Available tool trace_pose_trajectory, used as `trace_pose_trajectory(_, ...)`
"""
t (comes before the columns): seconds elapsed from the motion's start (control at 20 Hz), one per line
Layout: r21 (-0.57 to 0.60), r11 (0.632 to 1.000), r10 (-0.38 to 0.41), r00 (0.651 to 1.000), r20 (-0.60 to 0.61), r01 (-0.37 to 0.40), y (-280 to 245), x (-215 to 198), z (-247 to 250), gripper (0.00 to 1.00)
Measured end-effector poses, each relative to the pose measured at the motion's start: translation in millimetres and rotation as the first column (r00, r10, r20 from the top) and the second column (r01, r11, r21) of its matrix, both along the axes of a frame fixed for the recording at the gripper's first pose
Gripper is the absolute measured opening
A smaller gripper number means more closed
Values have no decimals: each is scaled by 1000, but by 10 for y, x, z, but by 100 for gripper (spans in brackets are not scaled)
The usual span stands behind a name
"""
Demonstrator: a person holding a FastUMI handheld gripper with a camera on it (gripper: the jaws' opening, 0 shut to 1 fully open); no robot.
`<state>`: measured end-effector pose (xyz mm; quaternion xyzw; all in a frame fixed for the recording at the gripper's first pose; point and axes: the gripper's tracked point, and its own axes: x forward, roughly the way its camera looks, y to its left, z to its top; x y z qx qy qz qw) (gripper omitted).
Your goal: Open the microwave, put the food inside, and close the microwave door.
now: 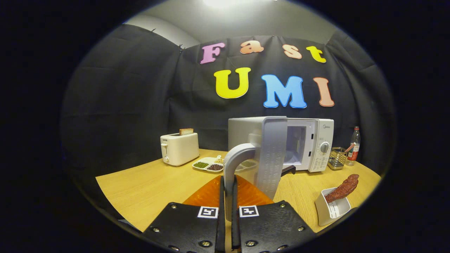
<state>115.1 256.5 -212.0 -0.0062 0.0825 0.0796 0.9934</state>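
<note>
Currently the tool (pixel 227 196) is closed narrow on the door handle (pixel 235 165) of the microwave (pixel 313 140), fingers pinching it from both sides, w/ the door (pixel 272 154) swung well open toward the tool and the cavity exposed at approx. 1 o'clock. Recommend following the hinge arc, not a straight pull, until the door clears the opening, then releasing cleanly. Food (pixel 344 188) sits in a white holder (pixel 330 209) on the desk (pixel 147 186) at 3 o'clock, well apart from the microwave; pick-up not yet done.

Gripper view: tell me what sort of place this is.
Likely a staged kitchen booth: a microwave with its door open, a toaster holding bread, on a wooden table. The gripper is shut on the door handle.
</note>
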Motion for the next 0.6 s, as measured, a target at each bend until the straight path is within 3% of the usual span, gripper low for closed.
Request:
trace_pose_trajectory(0.4, 14, 997, -78, 997, -19, 79, 371, -84, -1, 8)
trace_pose_trajectory(0.5, 16, 999, -48, 999, -17, 48, 468, -154, 36, 8)
trace_pose_trajectory(0.6, 55, 997, 60, 997, -45, -58, 617, -258, 41, 9)
